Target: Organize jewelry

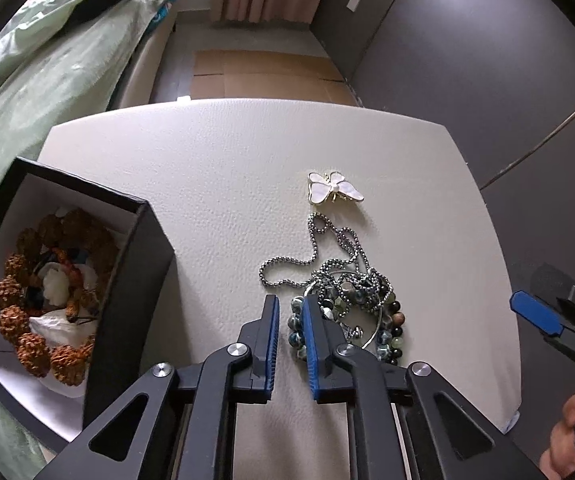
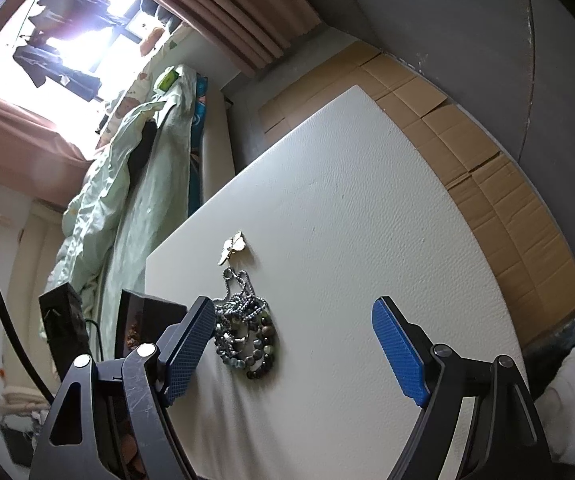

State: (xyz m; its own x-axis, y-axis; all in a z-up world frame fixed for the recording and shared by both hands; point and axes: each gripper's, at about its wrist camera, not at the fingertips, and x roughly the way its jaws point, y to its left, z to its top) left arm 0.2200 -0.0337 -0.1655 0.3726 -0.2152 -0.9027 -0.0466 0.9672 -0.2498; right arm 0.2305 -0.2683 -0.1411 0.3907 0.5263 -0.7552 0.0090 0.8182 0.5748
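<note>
Left tongs (image 1: 290, 309): nearly closed, left edge of bead bracelet (image 1: 297, 330) between the pads; grip unclear.
Right tongs (image 2: 293, 354): wide open, empty.
Box (image 1: 127, 280): left on table (image 1: 215, 168).

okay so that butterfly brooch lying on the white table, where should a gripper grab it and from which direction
Grip the butterfly brooch across its narrow gold body, between the pearly wings, coming straight down. It lies flat on the table, so a side approach finds little edge. It sits apart from the steel chain, leaving room for the fingers.
</note>
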